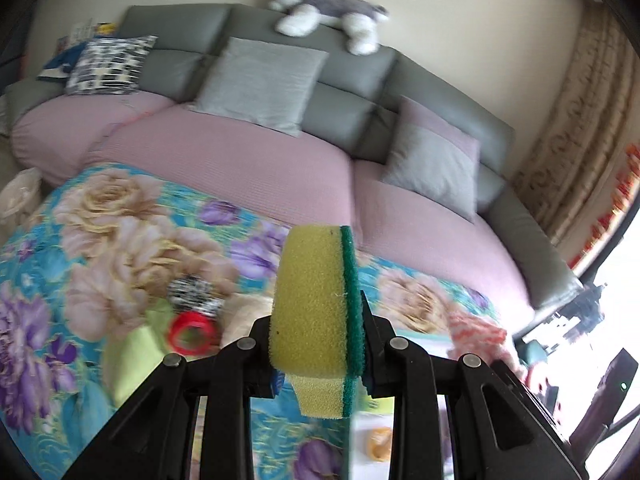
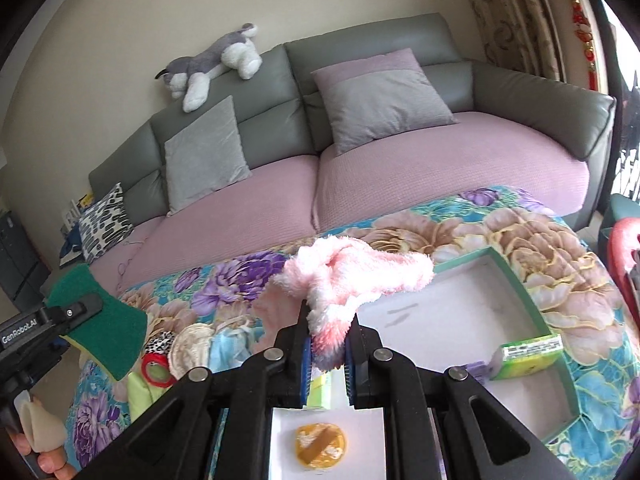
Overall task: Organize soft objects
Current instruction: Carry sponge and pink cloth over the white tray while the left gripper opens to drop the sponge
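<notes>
My left gripper (image 1: pixel 318 344) is shut on a yellow sponge with a green scouring side (image 1: pixel 316 300), held upright above the floral blanket (image 1: pixel 80 240). The same sponge (image 2: pixel 102 320) and left gripper (image 2: pixel 72 314) show at the left edge of the right wrist view. My right gripper (image 2: pixel 328 356) is shut on a fluffy pink cloth (image 2: pixel 352 276), which droops over the rim of a white tray with a teal border (image 2: pixel 516 268). In the tray lie a green box (image 2: pixel 528 356) and a round yellow item (image 2: pixel 320 446).
A red tape roll (image 1: pixel 192 330), a black-and-white patterned roll (image 1: pixel 192 290) and a light green cloth (image 1: pixel 136 356) lie on the blanket. Behind stands a grey sofa with pink seat covers (image 2: pixel 440 168), several cushions and a plush dog (image 2: pixel 216 64). A red object (image 2: pixel 624 248) stands at right.
</notes>
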### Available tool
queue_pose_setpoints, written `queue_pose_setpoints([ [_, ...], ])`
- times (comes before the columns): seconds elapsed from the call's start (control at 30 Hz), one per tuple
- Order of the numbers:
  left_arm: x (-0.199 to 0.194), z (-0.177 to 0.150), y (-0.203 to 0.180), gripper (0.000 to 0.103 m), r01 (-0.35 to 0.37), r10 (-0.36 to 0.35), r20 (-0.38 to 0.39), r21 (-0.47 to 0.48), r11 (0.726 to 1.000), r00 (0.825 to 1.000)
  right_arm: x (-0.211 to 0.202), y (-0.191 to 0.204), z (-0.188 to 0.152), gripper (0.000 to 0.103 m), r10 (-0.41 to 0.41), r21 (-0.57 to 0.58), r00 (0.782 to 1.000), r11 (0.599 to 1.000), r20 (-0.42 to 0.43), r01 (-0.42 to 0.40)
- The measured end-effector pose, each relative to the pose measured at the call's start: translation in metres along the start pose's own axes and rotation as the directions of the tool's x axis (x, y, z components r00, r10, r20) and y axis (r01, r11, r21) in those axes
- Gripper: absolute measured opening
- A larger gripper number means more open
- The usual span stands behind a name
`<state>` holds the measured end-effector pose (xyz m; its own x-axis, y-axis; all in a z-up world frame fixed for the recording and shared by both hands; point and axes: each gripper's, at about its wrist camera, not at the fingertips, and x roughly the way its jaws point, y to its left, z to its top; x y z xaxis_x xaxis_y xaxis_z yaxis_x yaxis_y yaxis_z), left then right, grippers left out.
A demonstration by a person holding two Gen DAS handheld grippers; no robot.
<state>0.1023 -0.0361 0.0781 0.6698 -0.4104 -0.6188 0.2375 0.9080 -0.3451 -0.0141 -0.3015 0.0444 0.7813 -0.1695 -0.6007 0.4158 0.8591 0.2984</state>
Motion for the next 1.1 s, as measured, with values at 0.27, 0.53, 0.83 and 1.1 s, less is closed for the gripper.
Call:
queue_pose_setpoints([
  [0.27,0.035,-0.030,-0.078,0.030,0.207,-0.192,-0.122,0.125,0.970,0.974,-0.005,-0.048,0.008,0.013,-0.130,0.052,0.991,0.990,0.015,0.129],
  [0.53,0.075,-0.055,-0.118,0.030,0.363,-0.330,-0.234,0.114,0.925,0.915,0.002,-0.072,0.008,0.013,-0.171,0.106,0.985,0.979,-0.012,0.172],
  [0.83,0.106,-0.074,-0.140,0.030,0.426,-0.378,-0.302,0.111,0.898,0.875,0.018,-0.081,0.006,0.014,-0.200,0.082,0.979,0.976,-0.051,0.203],
  [1.1,0.131,-0.083,-0.145,0.030,0.438,-0.386,-0.360,0.073,0.896,0.850,0.030,-0.085,0.003,0.014,-0.206,0.071,0.975,0.975,-0.087,0.212],
])
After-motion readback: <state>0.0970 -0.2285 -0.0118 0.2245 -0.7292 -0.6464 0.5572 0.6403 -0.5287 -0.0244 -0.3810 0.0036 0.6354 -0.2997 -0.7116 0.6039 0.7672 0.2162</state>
